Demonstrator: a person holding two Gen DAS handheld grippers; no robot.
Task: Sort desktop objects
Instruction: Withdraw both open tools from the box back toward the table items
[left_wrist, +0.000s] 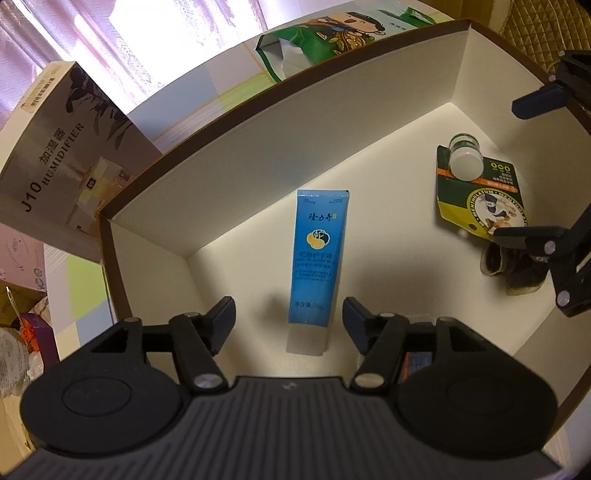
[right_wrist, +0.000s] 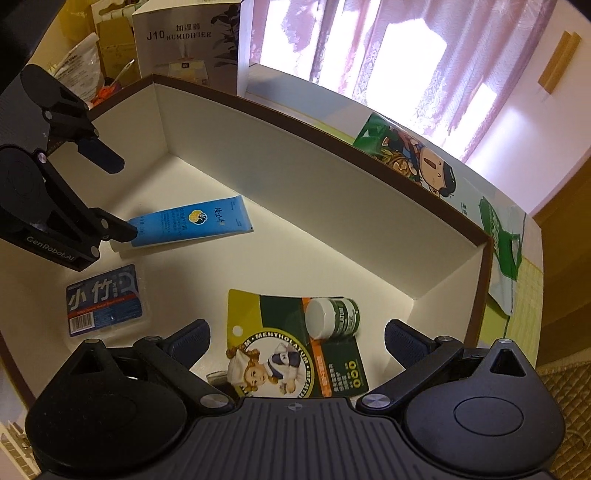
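Box (right_wrist: 258, 155) already holds the blue tube (left_wrist: 318, 254) by its far wall, the Mentholatum card (right_wrist: 295, 354) with the jar (right_wrist: 332, 316) on it, and the floss pack (right_wrist: 105, 299). Left gripper (left_wrist: 289, 320) part open, right gripper (right_wrist: 297, 341) wide; both empty. Humidifier carton (right_wrist: 184, 40) and green bag (left_wrist: 314, 40) sit outside, possibly left to sort.

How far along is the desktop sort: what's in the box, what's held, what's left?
Done: the blue tube, small white-capped jar, Mentholatum card and floss pick pack lie inside the box. In hand: nothing; the left gripper and right gripper are both open above them. Left: possibly the green bag and humidifier carton outside the box.
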